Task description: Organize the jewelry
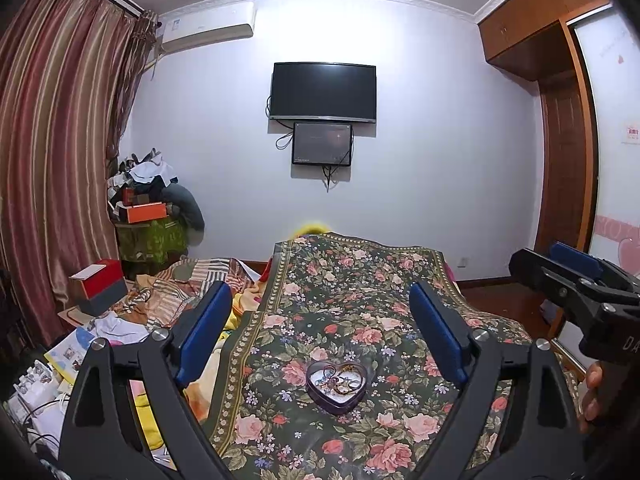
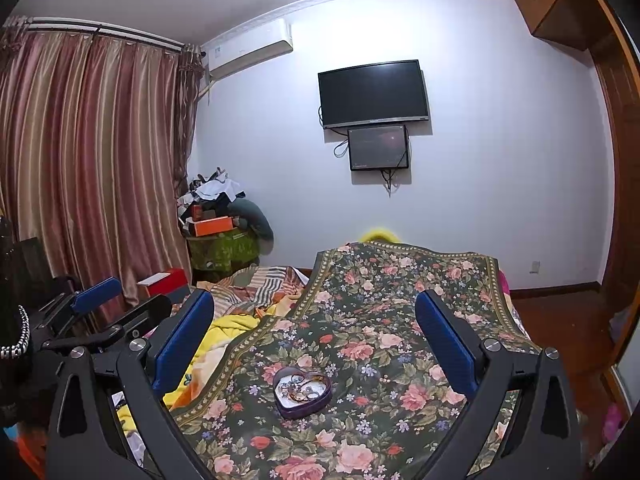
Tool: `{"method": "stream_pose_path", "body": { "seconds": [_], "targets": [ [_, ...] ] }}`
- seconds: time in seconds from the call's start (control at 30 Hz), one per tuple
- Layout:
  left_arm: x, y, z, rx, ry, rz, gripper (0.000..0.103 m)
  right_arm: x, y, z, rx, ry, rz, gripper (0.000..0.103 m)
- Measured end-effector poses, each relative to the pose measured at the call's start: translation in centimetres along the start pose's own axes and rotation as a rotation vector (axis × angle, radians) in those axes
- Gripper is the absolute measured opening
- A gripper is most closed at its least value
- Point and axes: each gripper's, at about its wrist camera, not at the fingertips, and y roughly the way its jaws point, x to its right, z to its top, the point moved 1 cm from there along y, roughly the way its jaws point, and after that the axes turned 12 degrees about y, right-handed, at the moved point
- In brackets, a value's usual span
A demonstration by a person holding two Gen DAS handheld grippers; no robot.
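A home bedroom: a bed [image 1: 360, 300] under a floral cover, striped curtains [image 1: 60, 120], a wall-mounted television [image 1: 323, 92], an air conditioner [image 1: 208, 28] and a wooden wardrobe [image 1: 560, 80].

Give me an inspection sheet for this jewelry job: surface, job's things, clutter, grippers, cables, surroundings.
Surface: floral cloth spread over a bed.
Job's things: heart-shaped box on the cloth, open, holding rings and other small jewelry; none seen outside it.
Clutter: papers and a red box at left; pile of clothes and boxes in the corner.
Grippers: left gripper open, empty, above the cloth; right gripper open, empty.
Cables: loose wires hang under the television and small screen.
Surroundings: striped curtains, air conditioner, wooden wardrobe.
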Motion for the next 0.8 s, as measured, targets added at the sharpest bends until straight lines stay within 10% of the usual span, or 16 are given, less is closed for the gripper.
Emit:
{"method": "stream_pose_path", "body": {
  "seconds": [0.8],
  "targets": [
    [-0.56,0.51,-0.31,-0.005,-0.032,0.000,0.103,0.30,0.19,-0.06,-0.015,0.012,-0.002,0.100]
  ]
}}
